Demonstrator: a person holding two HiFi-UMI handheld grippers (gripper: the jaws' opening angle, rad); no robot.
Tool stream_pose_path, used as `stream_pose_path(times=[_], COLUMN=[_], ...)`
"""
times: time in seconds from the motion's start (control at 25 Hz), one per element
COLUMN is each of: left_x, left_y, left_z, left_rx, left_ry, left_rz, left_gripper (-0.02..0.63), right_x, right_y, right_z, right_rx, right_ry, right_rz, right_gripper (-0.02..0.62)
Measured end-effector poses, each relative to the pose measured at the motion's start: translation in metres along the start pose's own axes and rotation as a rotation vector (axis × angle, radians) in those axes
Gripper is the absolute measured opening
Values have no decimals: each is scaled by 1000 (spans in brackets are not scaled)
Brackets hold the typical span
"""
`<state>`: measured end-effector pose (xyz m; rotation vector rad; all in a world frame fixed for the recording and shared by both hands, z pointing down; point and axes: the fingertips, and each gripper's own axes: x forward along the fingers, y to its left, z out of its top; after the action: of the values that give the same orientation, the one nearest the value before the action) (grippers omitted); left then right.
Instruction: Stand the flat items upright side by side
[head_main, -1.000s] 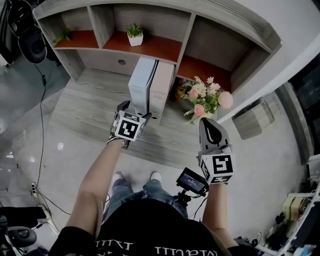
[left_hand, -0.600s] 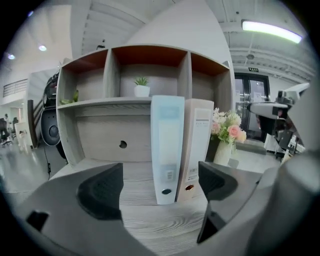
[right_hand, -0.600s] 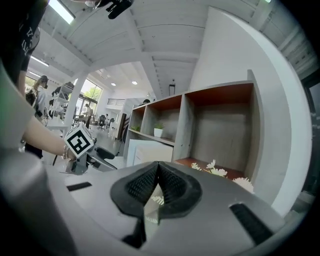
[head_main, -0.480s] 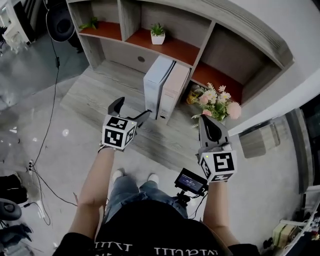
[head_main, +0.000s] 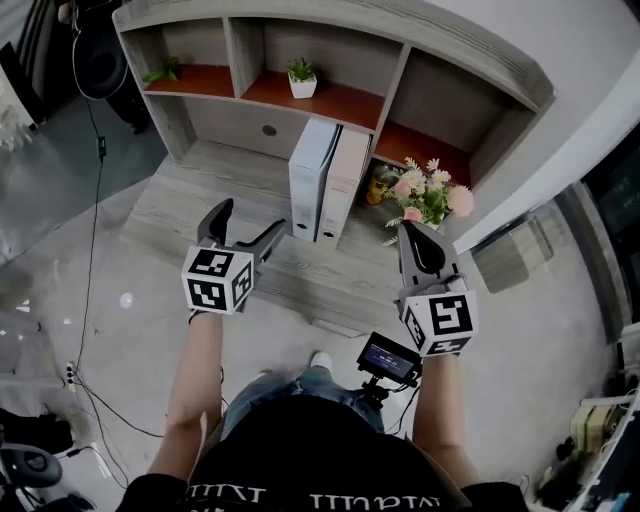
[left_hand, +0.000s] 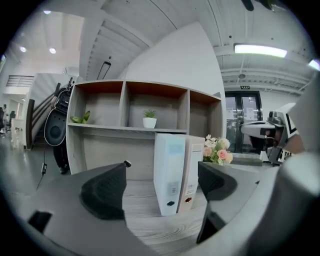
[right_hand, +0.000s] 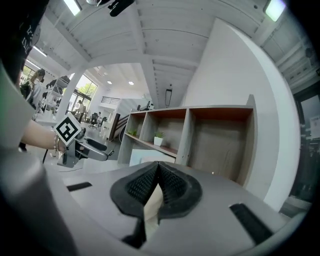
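Hovering over the surface's (head_main: 180, 215) front edge in the head view, the left gripper (head_main: 248, 222) is held level, the right gripper (head_main: 415, 240) beside the flowers (head_main: 425, 198). In the left gripper view, its fingers (left_hand: 107, 190) are seen spread, just opened, empty; the white binder (left_hand: 169, 172) and beige binder (left_hand: 191, 172) stand upright, touching, toward the back edge. In the right gripper view, its fingers (right_hand: 172, 187) are pressed together, empty.

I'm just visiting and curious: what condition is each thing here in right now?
White binder: standing upright, side by side with the beige one.
Beige binder: standing upright.
Left gripper: open, jaws have just been opening, nothing between them.
Right gripper: shut, empty.
Potted plant: upright.
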<state>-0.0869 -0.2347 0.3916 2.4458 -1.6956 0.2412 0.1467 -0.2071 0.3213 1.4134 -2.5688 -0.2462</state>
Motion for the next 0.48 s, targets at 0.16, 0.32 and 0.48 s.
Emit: stream_pose_path(times=[0.16,0.32,0.48], left_x=[-20,-44,-72], left_y=[6,15,36], left_z=[17,32,43], left_rx=[21,81,103], left_ry=[-50,-102,-166], left_rz=[-82,-128,-105], left_gripper=[451,343,19], right_x=[-10,-22,-34], right_y=[21,48,76], right_z=[15,27,38], right_rx=[-2,-11,-21], right_ry=[2,14,16], right_rz=[-66,-126,-181], right_gripper=[14,14,15])
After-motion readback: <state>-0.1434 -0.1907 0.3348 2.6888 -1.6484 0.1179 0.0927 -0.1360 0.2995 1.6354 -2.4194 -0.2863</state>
